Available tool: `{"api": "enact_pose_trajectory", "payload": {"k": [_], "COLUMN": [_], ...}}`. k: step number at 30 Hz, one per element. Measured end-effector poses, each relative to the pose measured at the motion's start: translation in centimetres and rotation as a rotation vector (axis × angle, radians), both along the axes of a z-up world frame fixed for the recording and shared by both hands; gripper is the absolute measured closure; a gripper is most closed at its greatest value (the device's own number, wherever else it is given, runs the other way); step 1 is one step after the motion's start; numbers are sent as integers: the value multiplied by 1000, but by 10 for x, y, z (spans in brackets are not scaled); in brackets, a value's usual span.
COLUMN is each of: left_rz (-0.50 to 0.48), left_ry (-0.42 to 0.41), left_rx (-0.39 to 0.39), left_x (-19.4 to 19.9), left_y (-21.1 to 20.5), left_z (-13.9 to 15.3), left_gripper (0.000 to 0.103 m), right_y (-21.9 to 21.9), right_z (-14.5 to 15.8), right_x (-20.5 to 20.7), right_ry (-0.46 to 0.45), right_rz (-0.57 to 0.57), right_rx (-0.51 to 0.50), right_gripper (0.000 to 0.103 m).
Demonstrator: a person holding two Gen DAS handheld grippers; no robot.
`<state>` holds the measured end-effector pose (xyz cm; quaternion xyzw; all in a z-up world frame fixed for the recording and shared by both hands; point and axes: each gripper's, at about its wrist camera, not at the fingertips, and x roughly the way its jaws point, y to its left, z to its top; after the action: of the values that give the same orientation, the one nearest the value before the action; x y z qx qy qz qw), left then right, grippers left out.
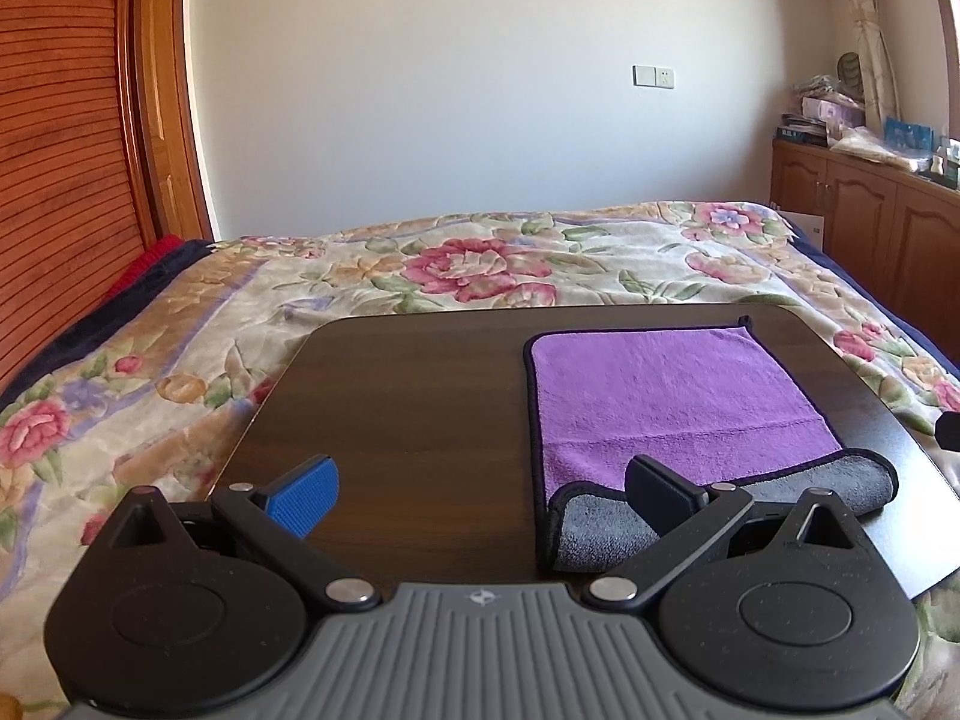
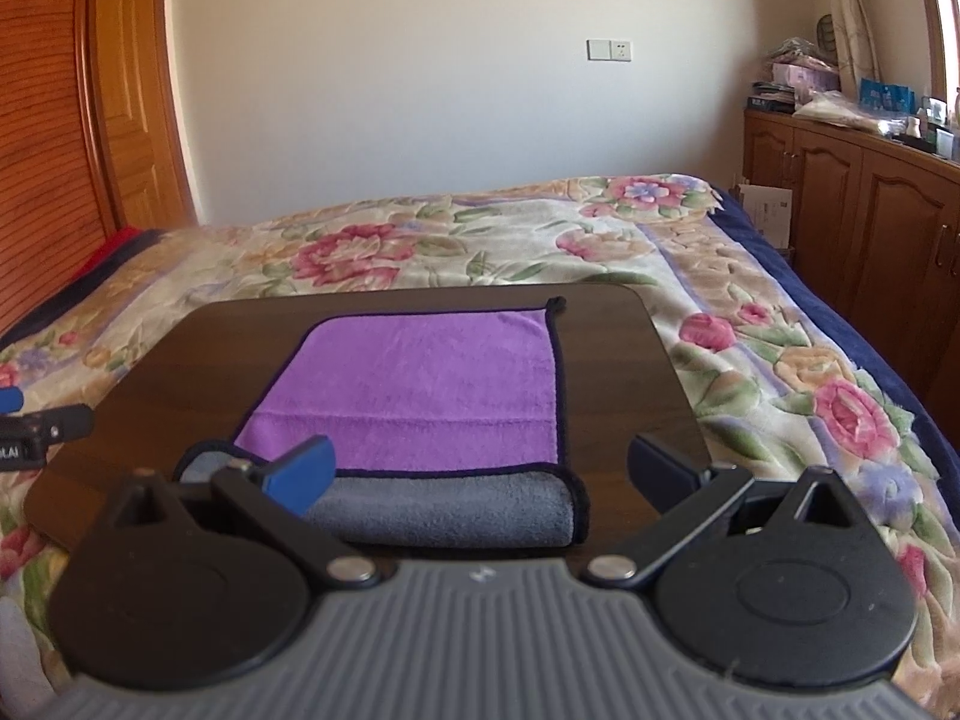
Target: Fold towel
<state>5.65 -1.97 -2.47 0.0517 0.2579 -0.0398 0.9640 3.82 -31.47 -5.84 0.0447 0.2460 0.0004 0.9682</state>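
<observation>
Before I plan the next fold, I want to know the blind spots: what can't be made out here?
- Purple microfibre towel: the near-left corner of its grey folded edge hides behind the right tongs' blue finger pad.
- Left view: the left tongs' black finger covers part of that edge.
- Dark wooden tray table: near rim hidden by the tongs' bodies.

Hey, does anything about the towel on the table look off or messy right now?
Only the purple towel: its near edge is curled over, showing the grey underside in a loose roll, not a crisp fold. Otherwise it lies flat on the table.
</observation>
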Motion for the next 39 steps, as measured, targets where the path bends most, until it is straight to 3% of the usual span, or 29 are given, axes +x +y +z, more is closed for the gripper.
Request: {"api": "enact_pose_trajectory", "payload": {"k": [25,39], "left_rz": [-38,-75], "left_ry": [75,179], "left_rx": [-12,-51], "left_x": [45,85], "left_y": [-7,-9], "left_z": [-21,-48], "left_gripper": [0,15], "right_y": [-2,-16], "right_z": [-10,-32], "right_x": [35,74], "right_ry": [66,149], "right_rz": [82,115], "right_rx": [-26,-53], "right_gripper": [0,0]}}
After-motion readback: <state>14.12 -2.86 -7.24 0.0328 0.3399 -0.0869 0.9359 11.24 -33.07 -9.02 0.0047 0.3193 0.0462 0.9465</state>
